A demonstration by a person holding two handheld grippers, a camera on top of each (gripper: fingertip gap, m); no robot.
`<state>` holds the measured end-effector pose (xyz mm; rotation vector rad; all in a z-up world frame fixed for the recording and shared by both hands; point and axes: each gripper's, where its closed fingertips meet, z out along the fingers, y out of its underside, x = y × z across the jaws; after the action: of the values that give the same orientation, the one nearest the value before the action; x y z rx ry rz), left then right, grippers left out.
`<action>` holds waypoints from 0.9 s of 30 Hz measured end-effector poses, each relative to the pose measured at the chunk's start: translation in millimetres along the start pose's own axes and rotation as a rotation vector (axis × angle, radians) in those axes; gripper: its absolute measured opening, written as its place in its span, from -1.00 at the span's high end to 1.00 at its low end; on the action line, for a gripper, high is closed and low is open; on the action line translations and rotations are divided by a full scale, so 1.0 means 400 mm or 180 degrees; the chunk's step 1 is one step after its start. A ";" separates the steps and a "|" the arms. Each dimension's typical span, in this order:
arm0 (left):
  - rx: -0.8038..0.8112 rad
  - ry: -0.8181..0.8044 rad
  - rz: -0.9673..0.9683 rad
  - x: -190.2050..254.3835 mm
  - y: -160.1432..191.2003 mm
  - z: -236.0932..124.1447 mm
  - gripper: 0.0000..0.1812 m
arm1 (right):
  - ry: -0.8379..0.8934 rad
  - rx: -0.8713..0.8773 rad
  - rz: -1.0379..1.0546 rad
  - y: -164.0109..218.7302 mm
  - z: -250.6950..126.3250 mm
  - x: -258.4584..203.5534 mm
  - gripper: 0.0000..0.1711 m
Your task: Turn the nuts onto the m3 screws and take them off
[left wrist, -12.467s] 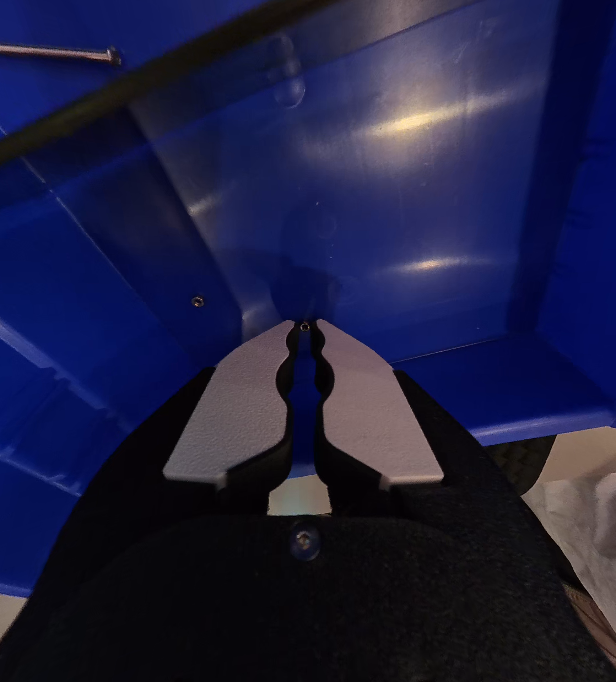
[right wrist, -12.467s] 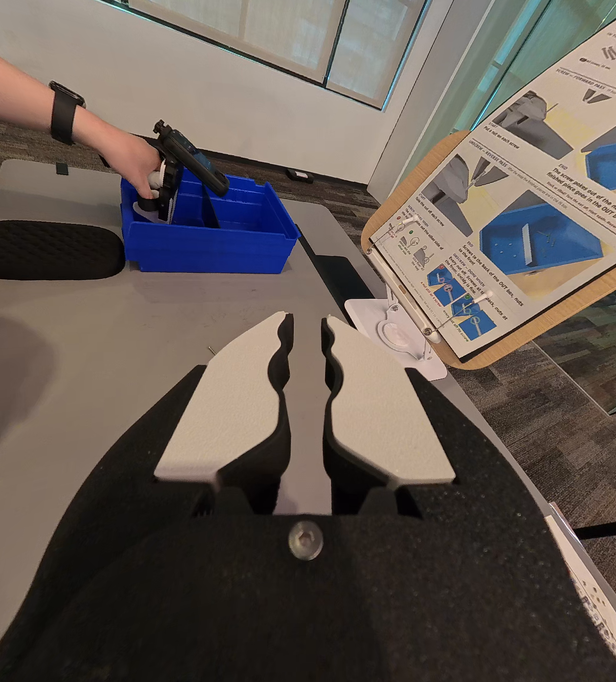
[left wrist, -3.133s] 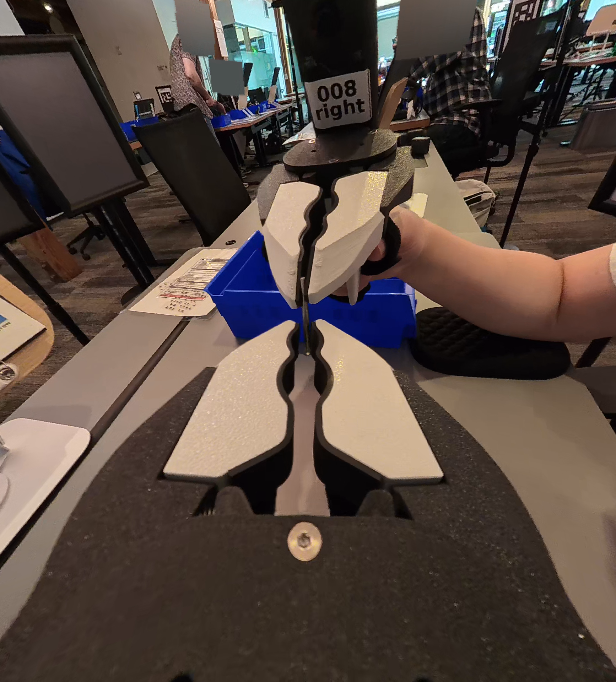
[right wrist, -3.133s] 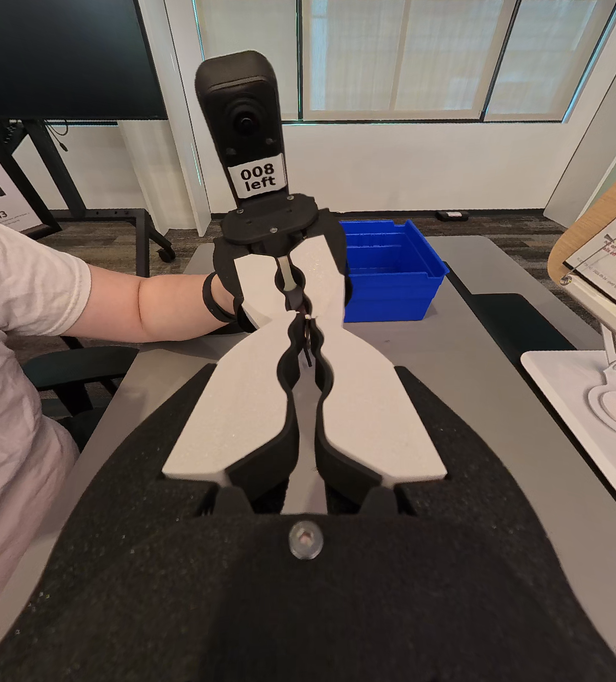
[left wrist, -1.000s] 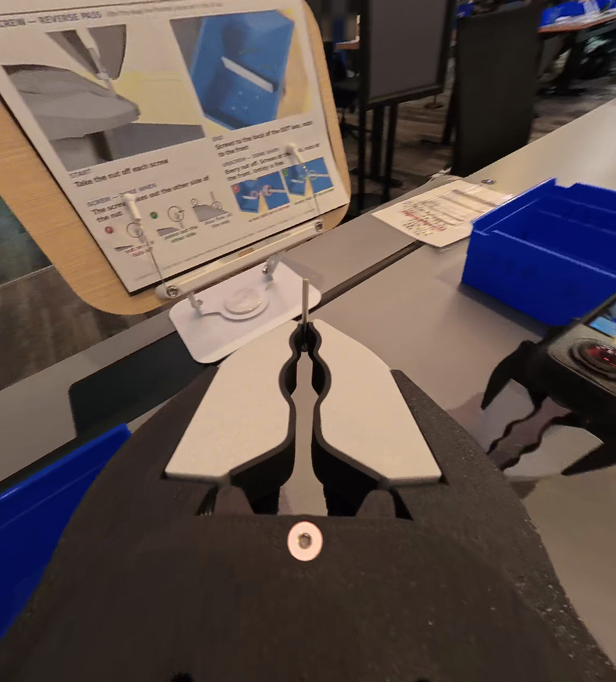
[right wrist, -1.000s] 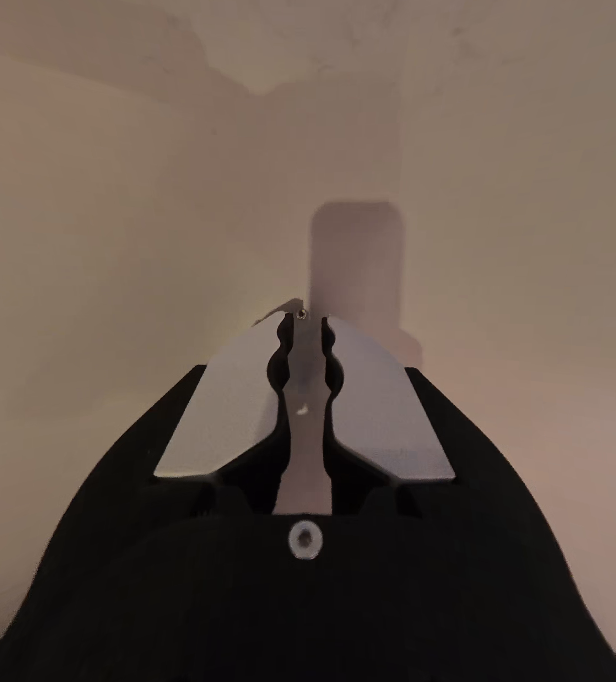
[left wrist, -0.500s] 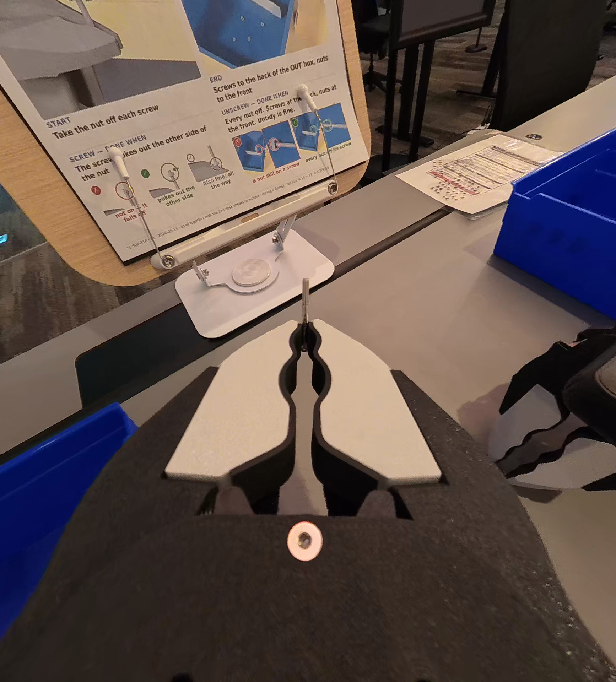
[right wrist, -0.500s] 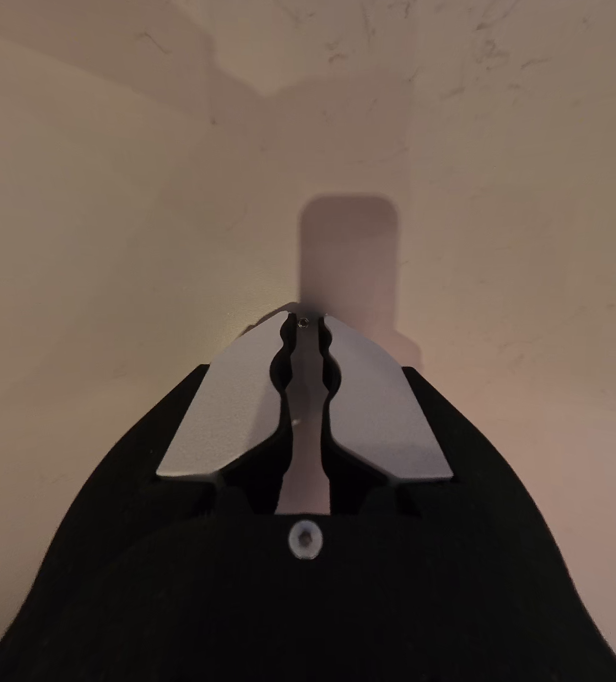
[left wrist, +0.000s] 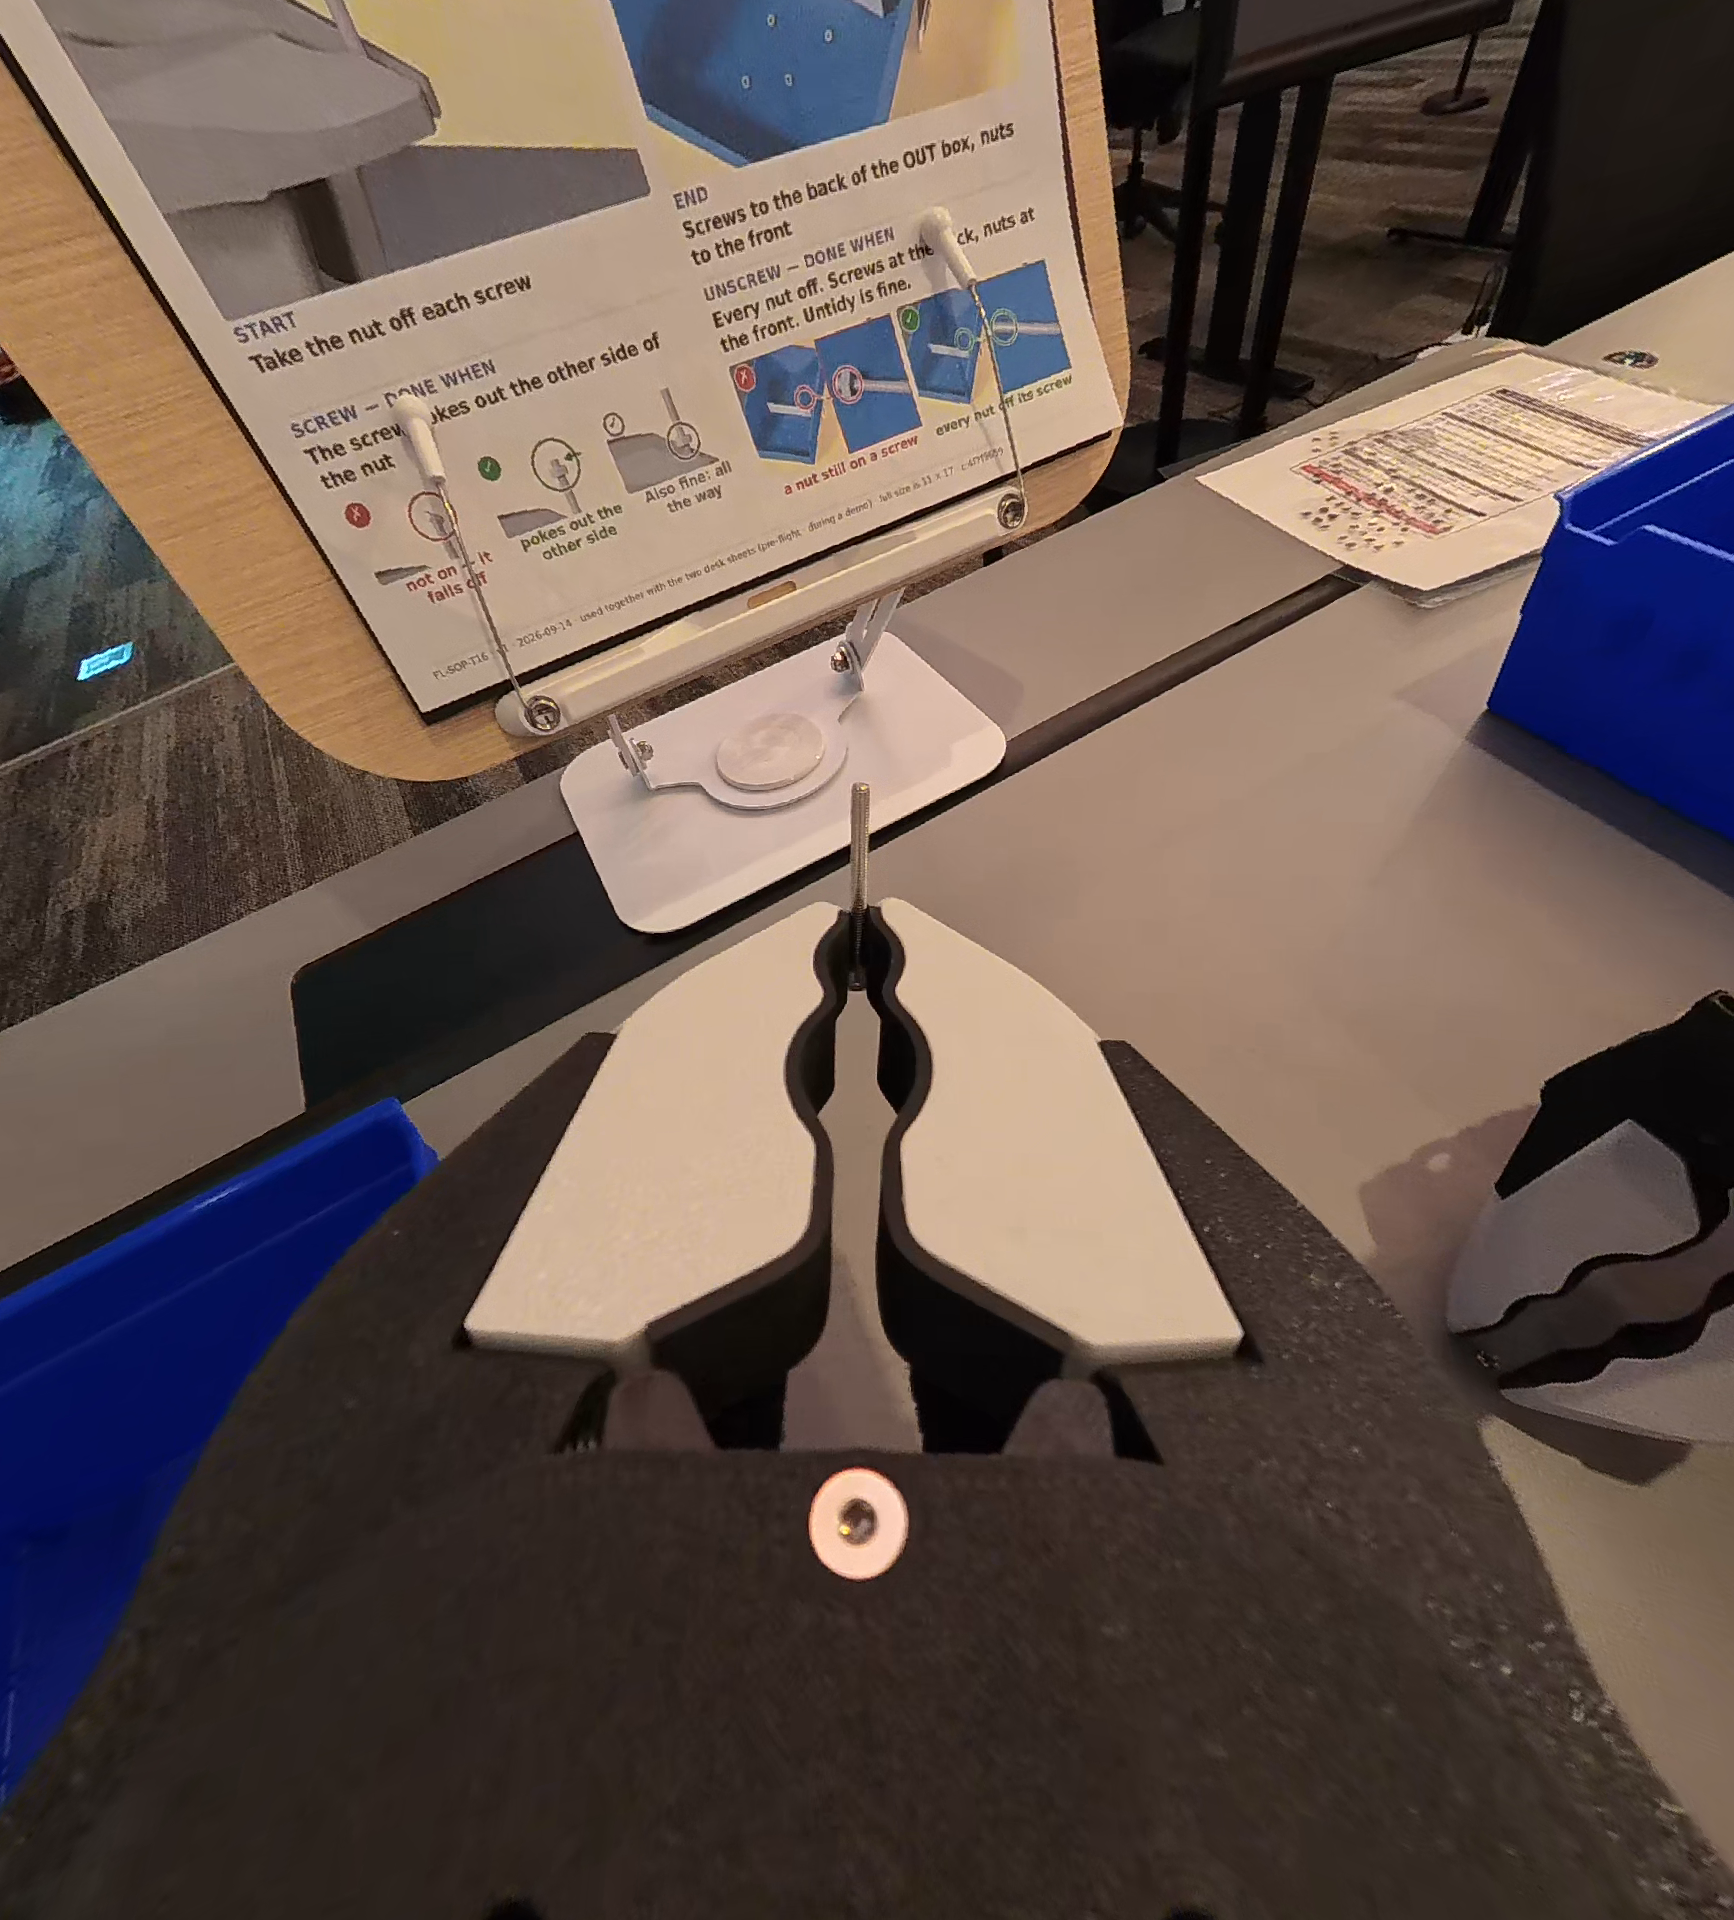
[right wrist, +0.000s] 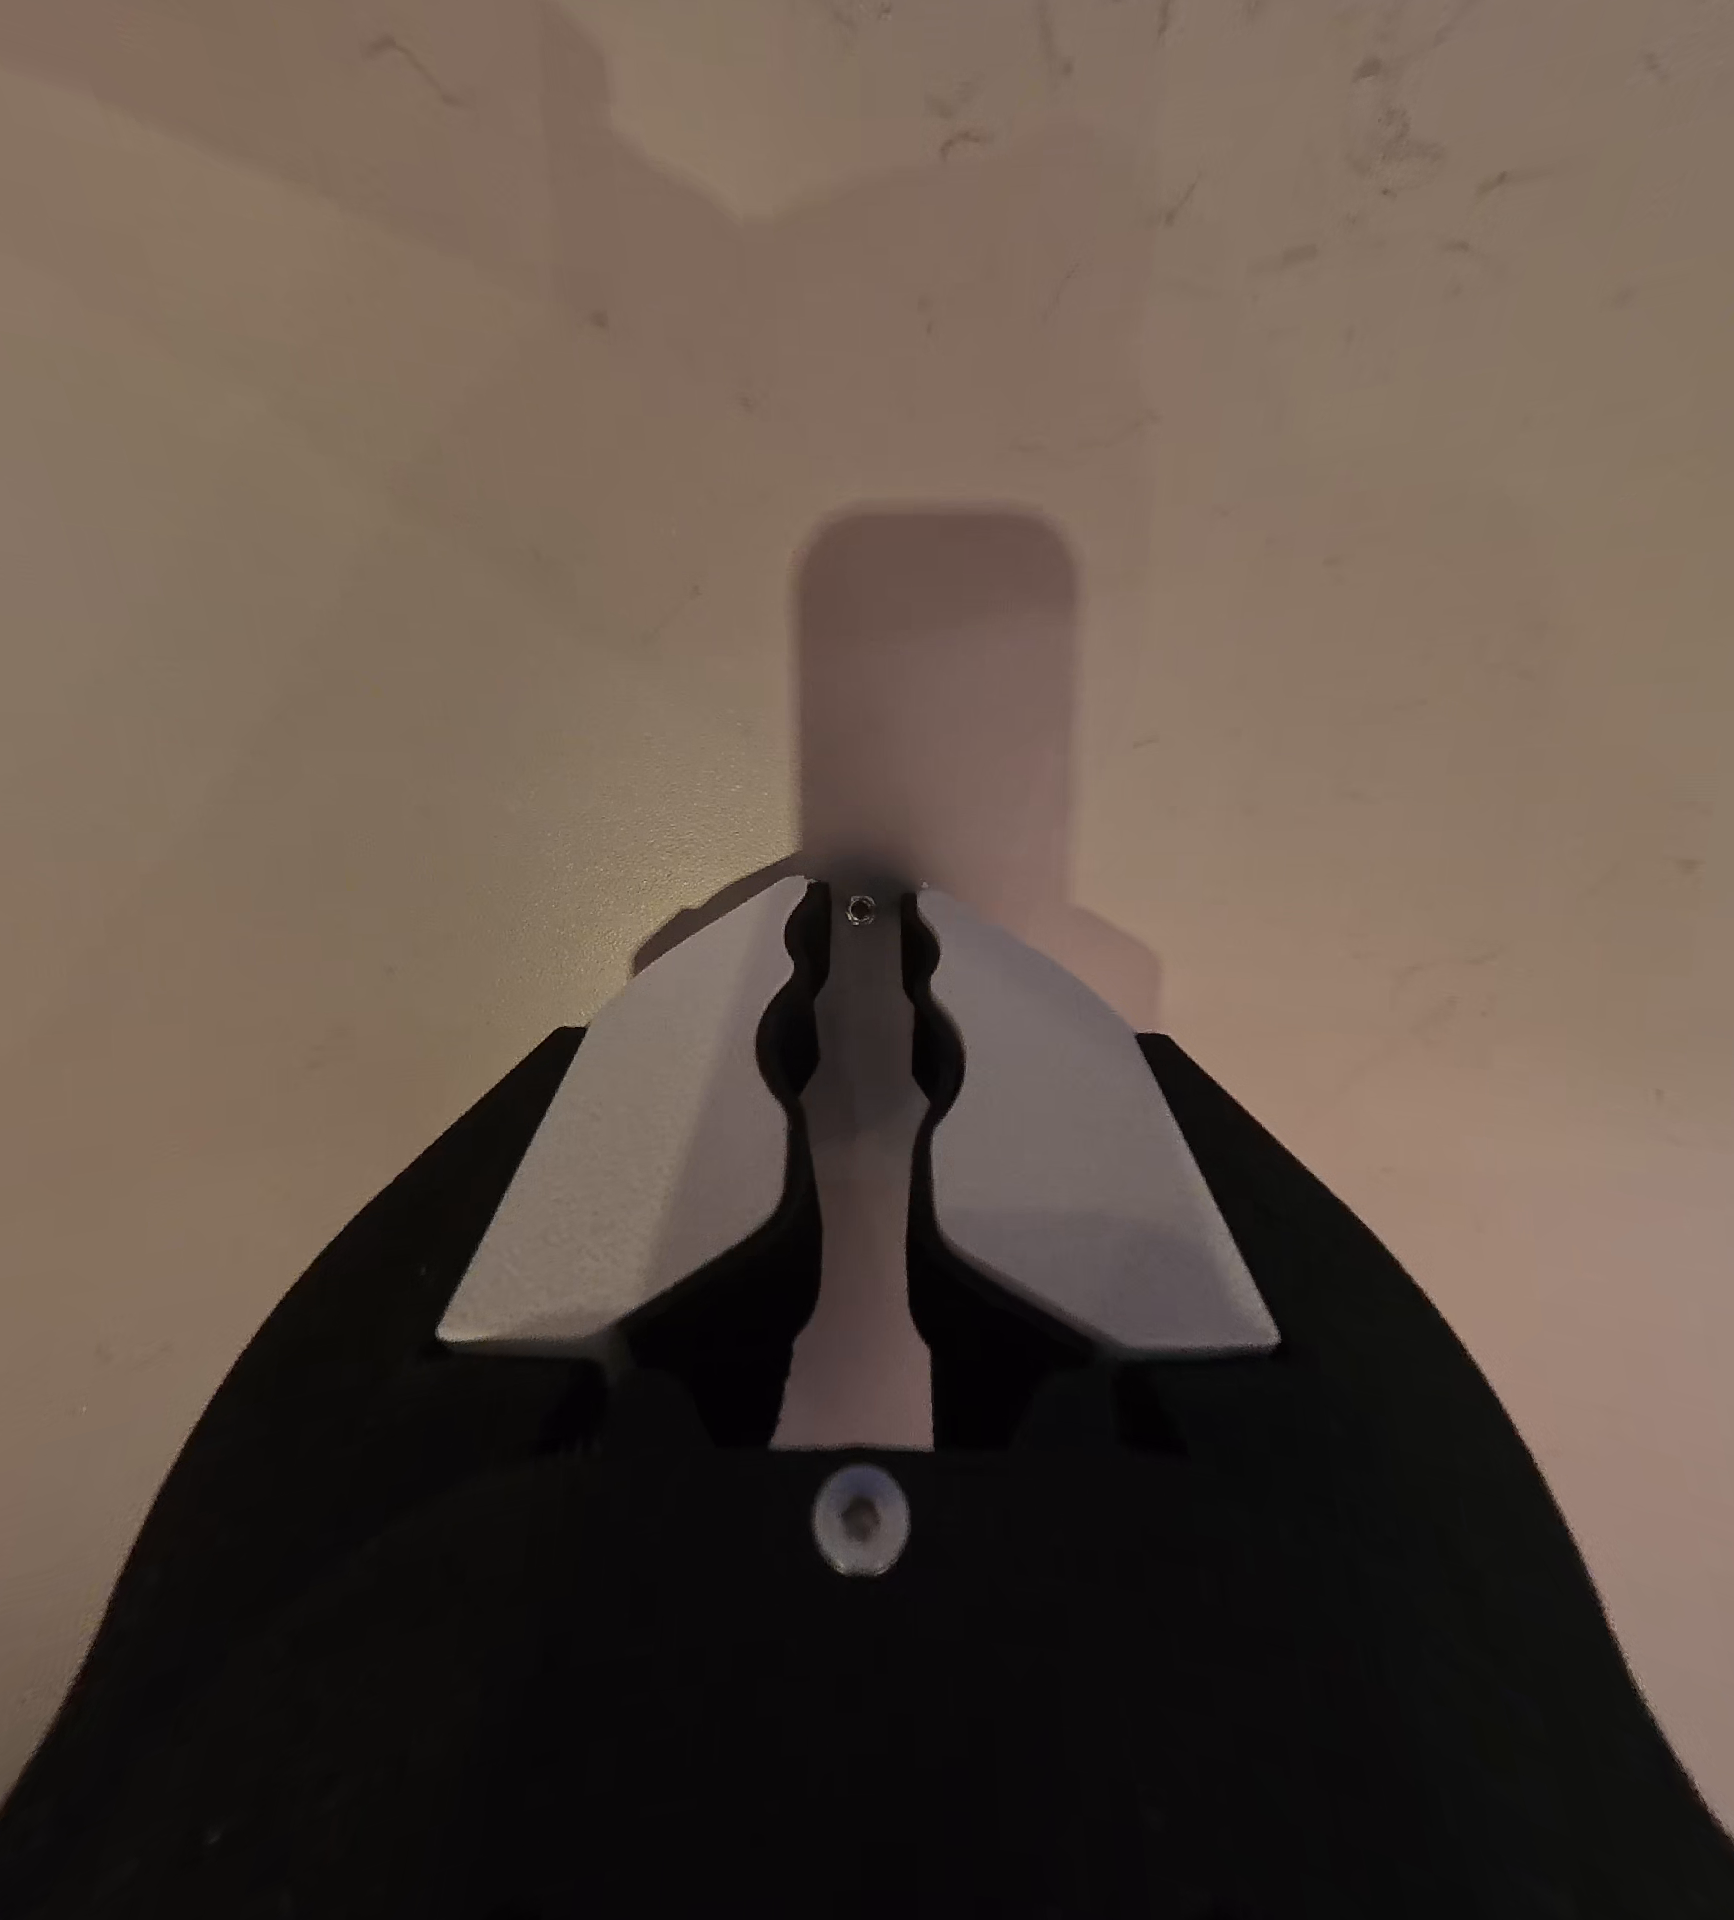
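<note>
the m3 screw [left wrist: 859,852] is a thin, silver, threaded rod. it stands upright, its lower end pinched between the tips of the left claw [left wrist: 857,935], most of its shank rising bare above them, over the grey surface [left wrist: 1206,935]. the nut [right wrist: 859,911] is a tiny, dark metal ring with its hole facing the camera. it lies flat on the surface, in the narrow gap between the tips of the right claw [right wrist: 861,906], touching neither tip as far as can be told.
</note>
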<state>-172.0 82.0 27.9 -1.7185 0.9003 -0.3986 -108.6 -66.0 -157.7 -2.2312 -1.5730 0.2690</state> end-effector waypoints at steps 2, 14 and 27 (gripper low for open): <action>0.0001 -0.0006 0.0020 0.001 -0.001 0.000 0.98 | 0.0007 -0.0003 0.0003 0.000 0.000 0.001 0.85; 0.0005 0.0060 0.0022 0.013 -0.003 -0.001 0.98 | 0.0110 -0.0121 -0.0032 -0.003 0.001 -0.005 0.93; 0.0026 0.0154 0.0011 0.022 -0.014 -0.012 0.98 | 0.0169 -0.0028 -0.0108 0.002 -0.028 0.017 0.84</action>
<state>-167.4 72.9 33.2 -1.7060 0.9351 -0.4425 -101.4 -62.1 -147.3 -2.1977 -1.5855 0.1922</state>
